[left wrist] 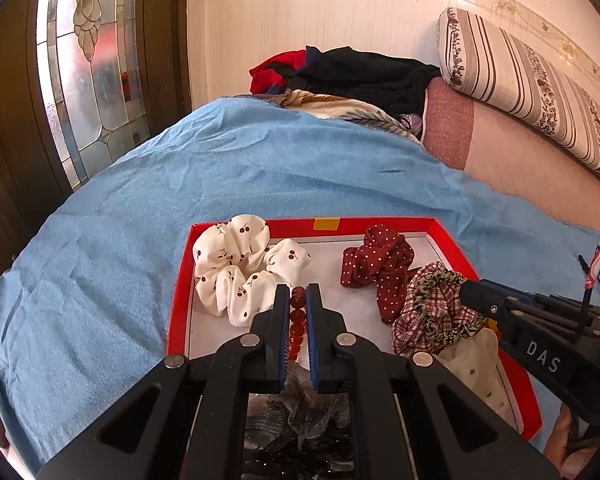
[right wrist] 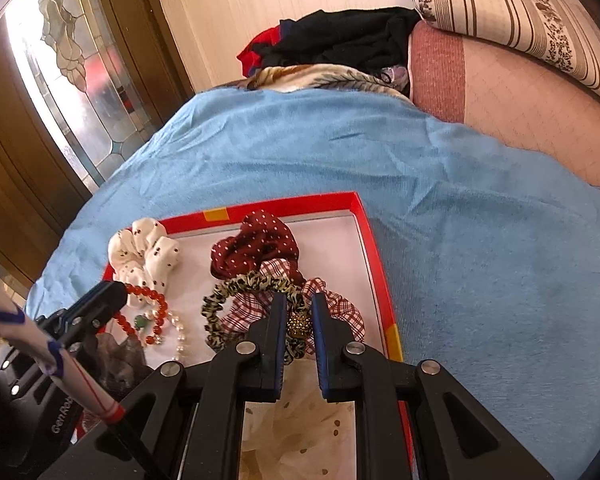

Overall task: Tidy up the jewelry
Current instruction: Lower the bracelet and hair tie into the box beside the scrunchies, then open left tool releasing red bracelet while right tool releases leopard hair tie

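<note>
Left gripper: fingers close around the red bead bracelet, beads lined up in the narrow gap between the pads; it looks clamped on the strand. In the right wrist view the same bracelet lies as a loop on the white floor of the tray, its left part at the left gripper's tip, with a green bead inside the loop and a pearl strand just right of it.

Right gripper: fingers partly closed with a gold studded ball between the pads. Whether they pinch it or only straddle it, I cannot tell. The ball sits on the leopard scrunchie, which lies over a red-checked scrunchie.

Tray: red rim, white floor, resting on a blue bedspread. Far left in it, a white cherry-print scrunchie; far right, a maroon dotted scrunchie. At the near edge, a grey sheer item under the left gripper and a cream dotted one under the right.

Beyond the tray: dark clothes piled at the far end of the bed, striped bolster to the right, stained-glass door to the left.
</note>
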The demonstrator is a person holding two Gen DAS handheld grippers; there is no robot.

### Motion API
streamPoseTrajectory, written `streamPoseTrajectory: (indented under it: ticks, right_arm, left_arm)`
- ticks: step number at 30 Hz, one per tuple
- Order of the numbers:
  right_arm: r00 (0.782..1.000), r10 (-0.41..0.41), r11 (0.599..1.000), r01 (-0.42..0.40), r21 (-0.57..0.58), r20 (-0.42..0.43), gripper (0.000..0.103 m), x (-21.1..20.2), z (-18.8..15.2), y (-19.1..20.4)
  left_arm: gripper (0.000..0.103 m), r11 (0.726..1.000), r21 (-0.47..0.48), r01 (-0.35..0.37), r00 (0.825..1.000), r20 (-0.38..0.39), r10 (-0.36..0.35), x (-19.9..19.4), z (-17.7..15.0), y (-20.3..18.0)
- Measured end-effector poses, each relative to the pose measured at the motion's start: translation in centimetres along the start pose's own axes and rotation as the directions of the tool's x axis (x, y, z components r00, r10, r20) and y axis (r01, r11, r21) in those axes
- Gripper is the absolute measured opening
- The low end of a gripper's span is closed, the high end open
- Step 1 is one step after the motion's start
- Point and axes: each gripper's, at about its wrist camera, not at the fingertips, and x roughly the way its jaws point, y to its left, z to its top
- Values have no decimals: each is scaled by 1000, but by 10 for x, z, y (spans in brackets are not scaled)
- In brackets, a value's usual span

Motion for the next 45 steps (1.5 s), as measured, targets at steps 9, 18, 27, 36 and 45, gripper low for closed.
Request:
streamPoseTrajectory:
  ticks: [9,18,27,36,45]
  right_arm:
    - [999,-21,1000,21,-10,-25,14,13,-1,-1]
    - [998,-35,999,34,-26,-48,14,27,1,4]
    - [996,-47,999,45,-27,-81,14,39,2,3]
    - [996,-30,999,28,-27,-86,22,31,4,3]
    - [998,-28,999,26,-47,-54,35,6,6,7]
  left_arm:
    - [8,1000,-2,-16,999,-28,15,8,-1,2]
    - [8,1000,-15,-26,998,-57,25,17,-2,5]
    - [8,999,-28,-34,996,-79,31,24,-3,6]
    - [35,999,-21,-33,997,-71,32,22,-3,3]
    - [53,998,-38,-43,997,-73,40,21,-3,6]
